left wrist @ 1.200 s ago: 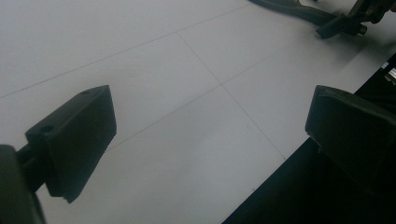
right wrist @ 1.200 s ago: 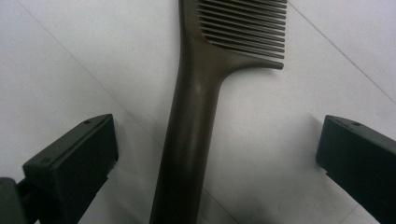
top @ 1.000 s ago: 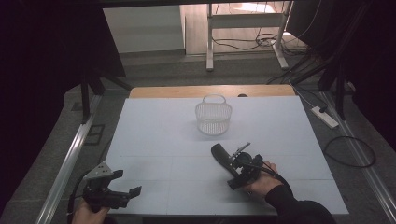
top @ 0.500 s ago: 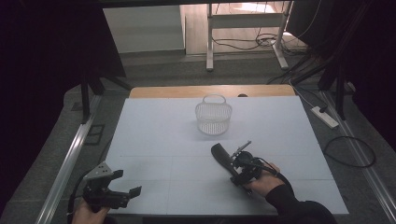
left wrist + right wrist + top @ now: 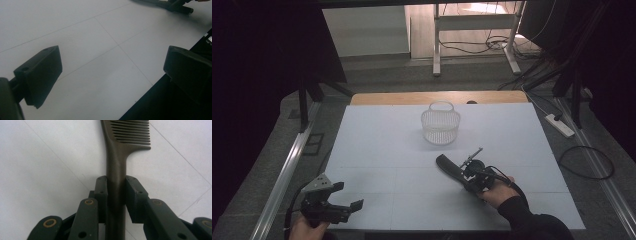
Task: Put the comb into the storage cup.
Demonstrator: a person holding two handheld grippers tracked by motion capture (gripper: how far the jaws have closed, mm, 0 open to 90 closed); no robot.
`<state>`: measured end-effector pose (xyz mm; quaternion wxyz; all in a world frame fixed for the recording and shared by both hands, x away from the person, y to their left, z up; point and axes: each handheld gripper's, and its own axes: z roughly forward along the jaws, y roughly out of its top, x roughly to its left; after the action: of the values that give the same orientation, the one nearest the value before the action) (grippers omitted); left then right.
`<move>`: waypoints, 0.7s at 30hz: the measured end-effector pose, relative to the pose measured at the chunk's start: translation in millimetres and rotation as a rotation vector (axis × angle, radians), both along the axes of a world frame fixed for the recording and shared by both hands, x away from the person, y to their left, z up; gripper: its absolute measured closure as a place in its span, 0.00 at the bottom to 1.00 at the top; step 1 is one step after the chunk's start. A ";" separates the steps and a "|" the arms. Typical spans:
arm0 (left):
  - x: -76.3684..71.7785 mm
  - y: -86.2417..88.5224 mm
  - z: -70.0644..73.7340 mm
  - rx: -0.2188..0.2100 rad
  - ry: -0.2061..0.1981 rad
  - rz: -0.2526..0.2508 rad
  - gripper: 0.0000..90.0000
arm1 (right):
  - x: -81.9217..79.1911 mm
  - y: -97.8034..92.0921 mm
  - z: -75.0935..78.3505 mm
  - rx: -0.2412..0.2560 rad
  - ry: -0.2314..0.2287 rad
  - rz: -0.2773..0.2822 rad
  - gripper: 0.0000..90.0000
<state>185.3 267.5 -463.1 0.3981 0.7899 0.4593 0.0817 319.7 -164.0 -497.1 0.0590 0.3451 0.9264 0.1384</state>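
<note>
The right tool (image 5: 116,192) is seen pressed together on the handle of a dark comb (image 5: 120,157); in the right gripper view both pads are laid flat against the handle's two sides, just below the point where the handle widens into the toothed head. In the high view the right tool (image 5: 462,172) is located at the near right of the tabletop (image 5: 377,150), with the comb (image 5: 447,166) projecting from it toward the far left, low over the white surface; whether the comb is touching the tabletop cannot be told.

The left tool (image 5: 110,65) is held spread wide, with nothing between its pads, at the near left corner of the tabletop. It is shown in the high view (image 5: 347,197) well apart from the comb.

The comb is judged to be light, stiff plastic with a smooth and possibly slippery finish. The handle is the proper place for a grip, as taken here: it is solid and parallel-sided. The teeth are thin and are better not clamped, since they may flex or snap. Because the grip lies near one end, some pivoting of the head is to be expected if the comb is swung quickly.

Farther off, a white wire basket (image 5: 440,124) with a raised loop handle is set upright near the far middle of the tabletop, well apart from the comb. It is judged a likely receptacle for the comb.
</note>
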 end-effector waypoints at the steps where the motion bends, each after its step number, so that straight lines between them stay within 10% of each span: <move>1: -0.1 0.0 0.1 0.000 0.000 0.000 0.03 | -0.3 0.0 0.0 0.000 -0.001 0.000 0.80; 21: -0.2 1.2 1.0 -0.010 -0.005 0.011 0.00 | -7.9 -5.5 10.9 0.052 -0.072 0.037 0.81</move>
<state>185.2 268.8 -462.1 0.4026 0.7851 0.4632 0.0837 311.8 -169.5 -486.2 0.0808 0.3241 0.9260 0.1761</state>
